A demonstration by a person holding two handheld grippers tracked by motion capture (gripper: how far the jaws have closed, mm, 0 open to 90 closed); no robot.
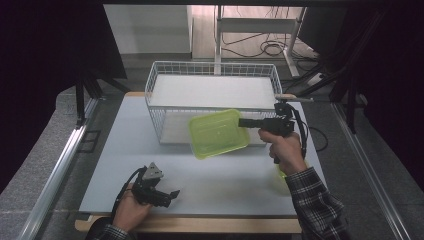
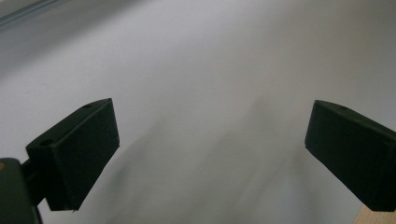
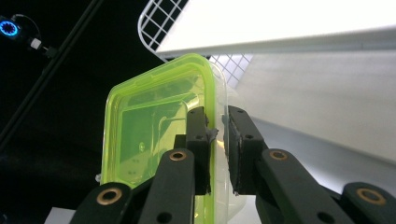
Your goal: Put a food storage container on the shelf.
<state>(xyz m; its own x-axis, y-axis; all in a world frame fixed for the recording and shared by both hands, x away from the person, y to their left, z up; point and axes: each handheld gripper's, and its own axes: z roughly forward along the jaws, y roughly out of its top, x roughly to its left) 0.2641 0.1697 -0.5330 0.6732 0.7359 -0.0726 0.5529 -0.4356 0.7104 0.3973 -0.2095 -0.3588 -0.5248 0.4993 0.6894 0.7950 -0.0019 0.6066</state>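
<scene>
Midair, the right gripper (image 1: 243, 122) pinched the wall of a lime-green plastic container (image 1: 218, 133) — one pad inside the tub, one outside, its jaws nearly together on the thin rim, as the right gripper view (image 3: 215, 140) showed. Held level by the person's right hand (image 1: 284, 149), the gripper pointed toward the left of the high view, so the tub hung out past the jaw tips, tilted, in front of the white wire basket (image 1: 159, 75) and above the pale table (image 1: 125, 150). Such a narrow bite on a springy wall looked liable to swivel; a slow, steady carry with the wrist kept level would likely serve best. Meanwhile the left gripper (image 1: 171, 194) sat low near the table's front edge — jaws spread wide, nothing between them.
</scene>
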